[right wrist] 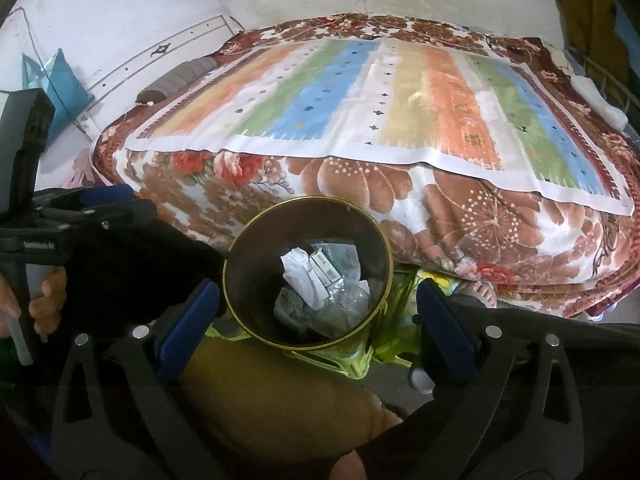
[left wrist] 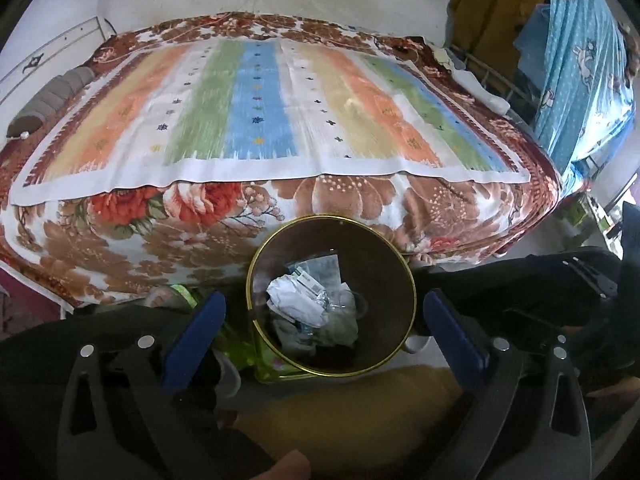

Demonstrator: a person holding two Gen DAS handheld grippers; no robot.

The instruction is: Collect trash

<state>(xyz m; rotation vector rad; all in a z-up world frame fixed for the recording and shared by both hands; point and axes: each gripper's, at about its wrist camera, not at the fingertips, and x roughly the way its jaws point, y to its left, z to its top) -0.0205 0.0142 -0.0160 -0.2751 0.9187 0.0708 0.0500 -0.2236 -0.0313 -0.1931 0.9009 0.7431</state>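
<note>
Trash (left wrist: 310,300) heaped inside gold-rimmed bin (left wrist: 256,248), lower centre of frame, below bed (left wrist: 120,248) | left gripper (left wrist: 324,312) spread wide, empty | right gripper (right wrist: 318,304) spread wide, empty | advice: stay centred over rim, scan bed for leftovers.

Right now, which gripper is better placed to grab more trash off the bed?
Neither clearly. Left gripper and right gripper both hang open and empty over the trash bin; no loose trash shows on the bed.
</note>
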